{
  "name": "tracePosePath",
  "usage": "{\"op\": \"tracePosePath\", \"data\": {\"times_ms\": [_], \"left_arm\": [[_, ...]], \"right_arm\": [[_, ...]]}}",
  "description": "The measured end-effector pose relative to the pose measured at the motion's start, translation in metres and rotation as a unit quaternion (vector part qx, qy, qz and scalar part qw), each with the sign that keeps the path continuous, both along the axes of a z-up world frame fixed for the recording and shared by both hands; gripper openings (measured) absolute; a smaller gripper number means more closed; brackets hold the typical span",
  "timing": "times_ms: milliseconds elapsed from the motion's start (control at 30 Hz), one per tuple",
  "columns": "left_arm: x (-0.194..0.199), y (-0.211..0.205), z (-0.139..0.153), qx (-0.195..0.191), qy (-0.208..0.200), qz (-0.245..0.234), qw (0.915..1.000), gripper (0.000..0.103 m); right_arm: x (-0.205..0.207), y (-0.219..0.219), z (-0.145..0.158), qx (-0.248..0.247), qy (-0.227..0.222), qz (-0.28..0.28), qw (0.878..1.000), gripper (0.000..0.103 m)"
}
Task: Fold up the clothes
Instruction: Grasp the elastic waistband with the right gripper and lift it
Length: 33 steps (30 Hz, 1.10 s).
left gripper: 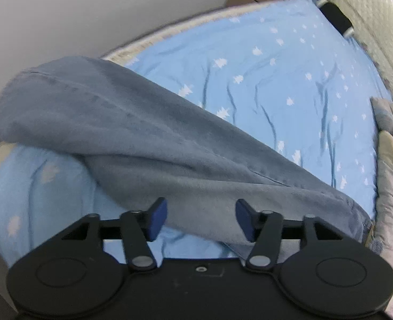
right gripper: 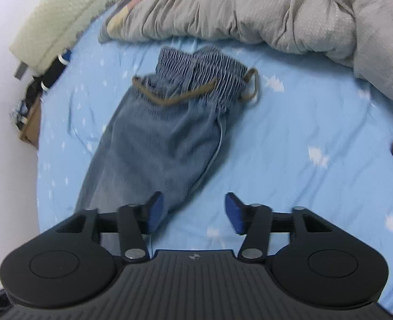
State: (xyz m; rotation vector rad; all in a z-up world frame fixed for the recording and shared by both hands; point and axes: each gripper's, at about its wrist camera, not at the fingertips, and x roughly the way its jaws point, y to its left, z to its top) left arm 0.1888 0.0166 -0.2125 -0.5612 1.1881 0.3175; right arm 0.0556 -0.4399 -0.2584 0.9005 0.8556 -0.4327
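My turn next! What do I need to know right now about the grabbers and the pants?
Left gripper: jaws open, holding nothing, above the leg end of the blue denim trousers.
Right gripper: jaws open, empty, beside the trousers' side seam.
The trousers lie lengthwise on the light blue star-print bedsheet, elastic waistband with brown drawstring toward the crumpled grey duvet.
Done: they look folded leg over leg.
Left: fold them across their length.
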Motion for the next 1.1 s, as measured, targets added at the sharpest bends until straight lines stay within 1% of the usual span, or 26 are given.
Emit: {"op": "tracePosePath", "data": {"times_ms": [67, 133, 167, 267, 333, 400, 533, 633, 700, 733, 800, 900, 1000, 1067, 1100], "left_arm": [[-0.005, -0.01, 0.01, 0.021, 0.002, 0.009, 0.9997, 0.061], [-0.008, -0.02, 0.02, 0.033, 0.001, 0.009, 0.9994, 0.064], [-0.01, -0.025, 0.024, 0.038, 0.0, 0.008, 0.9993, 0.065], [-0.014, -0.039, 0.036, 0.051, -0.002, 0.014, 0.9986, 0.073], [-0.017, -0.047, 0.041, 0.063, -0.002, 0.017, 0.9978, 0.085], [-0.02, -0.054, 0.046, 0.072, -0.001, 0.021, 0.9972, 0.091], [-0.023, -0.061, 0.052, 0.077, 0.003, 0.018, 0.9969, 0.092], [-0.026, -0.063, 0.059, 0.089, -0.006, 0.023, 0.9958, 0.092], [-0.026, -0.065, 0.065, 0.099, -0.02, 0.029, 0.9945, 0.092], [-0.025, -0.066, 0.069, 0.105, -0.028, 0.03, 0.9937, 0.092], [-0.022, -0.071, 0.078, 0.112, -0.046, 0.022, 0.9924, 0.092], [-0.019, -0.078, 0.088, 0.117, -0.063, 0.005, 0.9911, 0.094], [-0.019, -0.082, 0.092, 0.118, -0.066, -0.003, 0.9908, 0.094], [-0.019, -0.084, 0.09, 0.118, -0.06, -0.002, 0.9912, 0.094], [-0.019, -0.085, 0.089, 0.118, -0.057, -0.001, 0.9913, 0.094]], "right_arm": [[0.003, -0.016, -0.011, 0.012, -0.01, 0.001, 1.0, 0.063], [0.009, -0.03, -0.022, 0.025, -0.016, 0.002, 1.0, 0.069], [0.013, -0.036, -0.027, 0.027, -0.018, 0.007, 0.999, 0.07], [0.022, -0.053, -0.038, 0.022, -0.017, 0.012, 1.0, 0.076], [0.03, -0.066, -0.044, 0.018, -0.02, 0.007, 1.0, 0.078], [0.037, -0.08, -0.05, 0.016, -0.019, -0.003, 1.0, 0.08], [0.054, -0.107, -0.063, 0.02, -0.025, -0.022, 0.999, 0.088], [0.075, -0.117, -0.069, 0.03, -0.039, -0.017, 0.999, 0.089], [0.092, -0.117, -0.069, 0.014, -0.041, -0.002, 0.999, 0.089], [0.1, -0.117, -0.07, 0.003, -0.034, -0.001, 0.999, 0.089], [0.112, -0.117, -0.075, -0.013, -0.008, -0.016, 1.0, 0.09], [0.12, -0.119, -0.083, -0.003, 0.003, -0.038, 0.999, 0.099], [0.127, -0.12, -0.09, 0.006, 0.013, -0.057, 0.998, 0.098], [0.128, -0.118, -0.09, 0.0, 0.017, -0.057, 0.998, 0.095], [0.127, -0.117, -0.091, -0.004, 0.023, -0.057, 0.998, 0.091]]}}
